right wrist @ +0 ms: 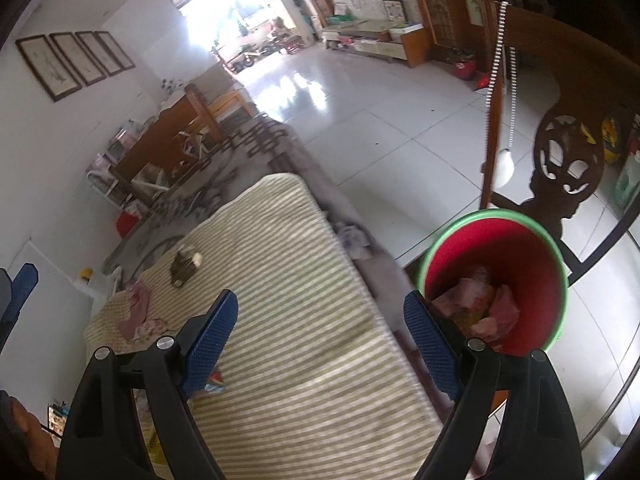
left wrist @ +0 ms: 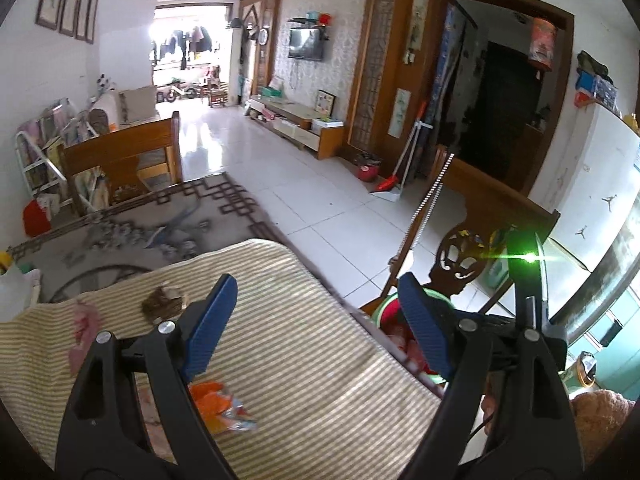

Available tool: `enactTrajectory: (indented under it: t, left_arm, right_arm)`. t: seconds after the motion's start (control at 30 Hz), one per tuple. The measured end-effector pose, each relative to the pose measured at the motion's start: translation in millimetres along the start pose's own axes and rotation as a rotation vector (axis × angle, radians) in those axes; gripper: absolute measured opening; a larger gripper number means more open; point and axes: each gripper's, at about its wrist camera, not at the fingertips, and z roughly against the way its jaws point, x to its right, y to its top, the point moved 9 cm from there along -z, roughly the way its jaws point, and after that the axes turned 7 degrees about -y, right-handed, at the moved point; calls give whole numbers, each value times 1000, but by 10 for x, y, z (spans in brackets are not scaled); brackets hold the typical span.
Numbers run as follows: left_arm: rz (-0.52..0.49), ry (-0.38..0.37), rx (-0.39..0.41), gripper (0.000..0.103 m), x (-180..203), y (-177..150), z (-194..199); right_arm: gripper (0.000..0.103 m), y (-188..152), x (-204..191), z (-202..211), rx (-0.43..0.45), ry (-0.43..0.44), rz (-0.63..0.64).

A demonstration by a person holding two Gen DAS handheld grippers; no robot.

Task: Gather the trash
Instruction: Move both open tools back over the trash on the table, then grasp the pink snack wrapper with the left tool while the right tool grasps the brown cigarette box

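A striped cloth (left wrist: 312, 360) covers the seat below both grippers. On it lie a crumpled dark wad (left wrist: 162, 303), an orange wrapper (left wrist: 218, 404) and pink scraps (left wrist: 84, 328). My left gripper (left wrist: 316, 292) hangs open above the cloth with nothing between its fingers. The right gripper (right wrist: 320, 300) is open and empty too, over the cloth's right edge. A red bin with a green rim (right wrist: 436, 240) stands just right of the seat, with pink trash inside (right wrist: 480, 300). The dark wad (right wrist: 185, 266) and pink scraps (right wrist: 138, 312) lie further up the cloth.
A carved dark wooden chair (right wrist: 568, 168) stands behind the bin. White tiled floor (left wrist: 320, 184) stretches beyond the seat. A grey patterned cushion (left wrist: 132, 232) continues past the cloth toward a wooden armrest (left wrist: 120, 152). A broom and dustpan (left wrist: 394, 176) lean by the doorway.
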Motion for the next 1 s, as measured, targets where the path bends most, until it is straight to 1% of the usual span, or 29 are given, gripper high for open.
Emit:
enactTrajectory:
  t: [0.3, 0.4, 0.47, 0.53, 0.57, 0.6, 0.63, 0.7, 0.73, 0.8, 0.83, 0.87, 0.97, 1.0]
  left_arm:
    - [20, 21, 19, 80, -368, -95, 335]
    - [24, 26, 17, 80, -473, -130, 393]
    - [29, 31, 8, 81, -603, -166, 393]
    - [49, 57, -16, 81, -847, -234, 354]
    - [65, 79, -34, 81, -1017, -277, 324]
    - [91, 121, -58, 81, -1290, -346, 281]
    - [107, 156, -74, 81, -1481, -402, 247]
    - [175, 241, -132, 81, -2073, -601, 140]
    - [215, 270, -168, 80, -2305, -712, 86]
    - [300, 316, -225, 75, -2746, -939, -4]
    - [343, 347, -255, 69, -2998, -1078, -54]
    - [374, 365, -273, 63, -3183, -1168, -94]
    - [423, 414, -285, 62, -3601, -1261, -212]
    - [431, 419, -304, 62, -3694, -1290, -282]
  right_arm:
    - [82, -146, -449, 3, 2, 12, 33]
    - [82, -188, -588, -6, 1, 16, 40]
    - [82, -209, -650, -17, 2, 19, 43]
    - [82, -231, -724, -29, 0, 22, 47]
    - [82, -242, -762, -37, 0, 23, 50]
    - [82, -251, -797, -43, -1, 24, 52]
    - [82, -260, -818, -48, -2, 25, 52]
    - [82, -286, -856, -71, -4, 24, 49]
    - [82, -295, -861, -84, -6, 24, 46]
    - [82, -317, -891, -125, -16, 22, 42]
    - [82, -331, -907, -134, -17, 20, 42]
    - [82, -334, -929, -154, -20, 17, 44]
    - [82, -259, -1056, -222, -26, 18, 69]
    - [82, -208, -1127, -259, -25, 25, 79]
